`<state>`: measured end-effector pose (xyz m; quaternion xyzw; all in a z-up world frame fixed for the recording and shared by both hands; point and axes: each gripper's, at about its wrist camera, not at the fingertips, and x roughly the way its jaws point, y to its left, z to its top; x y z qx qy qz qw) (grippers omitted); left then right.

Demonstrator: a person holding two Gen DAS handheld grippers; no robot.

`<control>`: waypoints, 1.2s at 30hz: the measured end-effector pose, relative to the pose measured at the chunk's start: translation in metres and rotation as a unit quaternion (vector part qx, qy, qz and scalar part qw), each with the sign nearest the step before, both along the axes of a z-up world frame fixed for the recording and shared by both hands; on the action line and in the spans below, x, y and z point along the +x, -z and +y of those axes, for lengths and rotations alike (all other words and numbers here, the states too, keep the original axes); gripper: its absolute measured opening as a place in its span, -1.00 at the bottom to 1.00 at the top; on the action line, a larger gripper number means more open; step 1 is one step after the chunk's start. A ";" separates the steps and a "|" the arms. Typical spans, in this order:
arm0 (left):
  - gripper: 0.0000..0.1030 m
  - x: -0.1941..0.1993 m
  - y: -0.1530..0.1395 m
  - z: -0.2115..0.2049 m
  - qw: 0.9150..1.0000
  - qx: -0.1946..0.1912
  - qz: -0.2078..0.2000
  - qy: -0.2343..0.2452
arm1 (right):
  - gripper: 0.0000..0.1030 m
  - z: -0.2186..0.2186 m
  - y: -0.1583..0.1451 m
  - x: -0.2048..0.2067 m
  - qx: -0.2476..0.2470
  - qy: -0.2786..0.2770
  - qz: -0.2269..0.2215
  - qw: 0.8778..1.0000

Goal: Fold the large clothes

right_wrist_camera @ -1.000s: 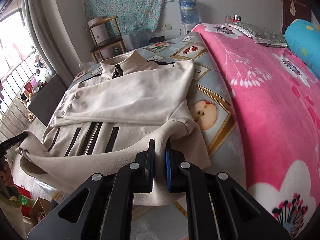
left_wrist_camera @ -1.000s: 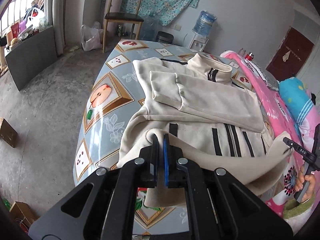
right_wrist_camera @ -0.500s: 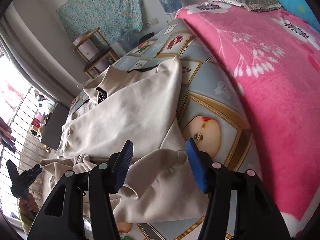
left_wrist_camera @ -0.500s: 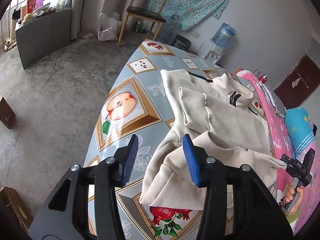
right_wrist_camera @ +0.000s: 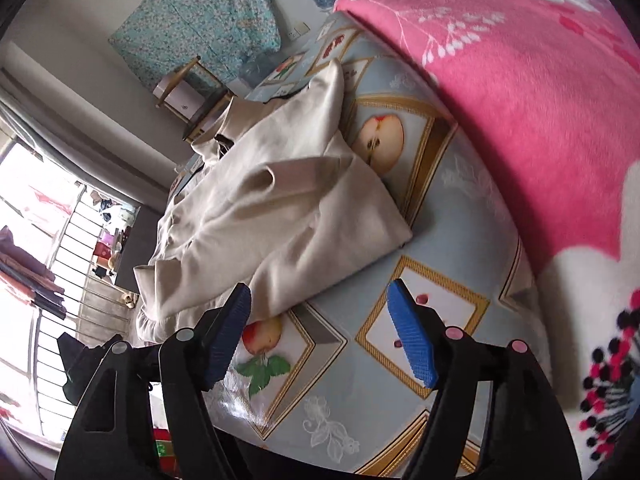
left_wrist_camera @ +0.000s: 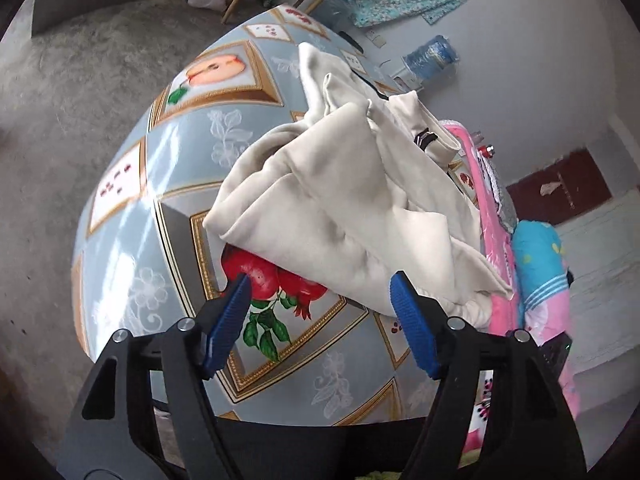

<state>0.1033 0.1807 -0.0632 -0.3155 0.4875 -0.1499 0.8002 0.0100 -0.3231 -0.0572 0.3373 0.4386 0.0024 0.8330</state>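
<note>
Left wrist view: the left gripper (left_wrist_camera: 320,312) is spread wide w/ nothing between its blue pads (left_wrist_camera: 226,324). It hangs over the near edge of a bed covered in a blue-grey sheet (left_wrist_camera: 132,216) printed w/ fruit pictures in gold frames. A cream jacket (left_wrist_camera: 340,208) lies on the sheet just beyond the fingertips, not touching them. Its lower half is folded up over the body, so the garment sits as a rumpled, doubled bundle. The collar w/ a dark zipper pull (left_wrist_camera: 425,138) points away toward the far end of the bed. A red pomegranate print (left_wrist_camera: 272,276) shows under the jacket's near edge. A pink floral blanket (left_wrist_camera: 494,240) runs along the jacket's far side, w/ a blue pillow (left_wrist_camera: 538,264) beyond it. A water jug (left_wrist_camera: 430,56) stands by the far wall, upside down on what looks like a dispenser; whether it holds water I cannot tell.

Right wrist view: the right gripper (right_wrist_camera: 320,324) is likewise spread apart and holding nothing, its blue pads (right_wrist_camera: 412,340) above the bare sheet (right_wrist_camera: 460,208). The same jacket (right_wrist_camera: 272,220) lies ahead and to the left, folded edge nearest the camera. The pink blanket (right_wrist_camera: 520,80) fills the right side. A wooden chair (right_wrist_camera: 188,92) and a teal floral cloth (right_wrist_camera: 200,20) hung on the wall sit behind the bed. A railed window (right_wrist_camera: 52,260) glares bright at left.
</note>
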 end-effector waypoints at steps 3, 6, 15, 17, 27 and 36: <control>0.32 0.007 0.016 0.005 0.998 -0.040 0.017 -0.043 | 0.34 -0.002 0.013 0.006 0.017 0.021 0.000 1.000; 0.32 0.012 0.014 0.004 0.998 -0.003 -0.003 -0.071 | 0.34 -0.004 0.022 0.016 -0.005 0.054 0.003 0.999; -0.30 0.020 0.006 -0.026 0.983 0.150 -0.046 -0.096 | -0.24 0.019 0.019 0.044 -0.140 0.102 -0.015 0.985; -0.63 0.015 0.000 -0.038 0.973 0.202 -0.081 -0.076 | -0.55 0.022 0.014 0.046 -0.164 0.091 -0.016 0.982; -0.85 -0.049 -0.086 -0.059 0.943 0.247 -0.220 -0.043 | -0.80 0.042 -0.056 0.001 -0.244 0.050 -0.073 0.966; -0.47 -0.085 -0.042 -0.014 0.961 0.256 -0.107 -0.009 | -0.50 0.013 -0.016 -0.045 -0.160 0.014 0.010 0.987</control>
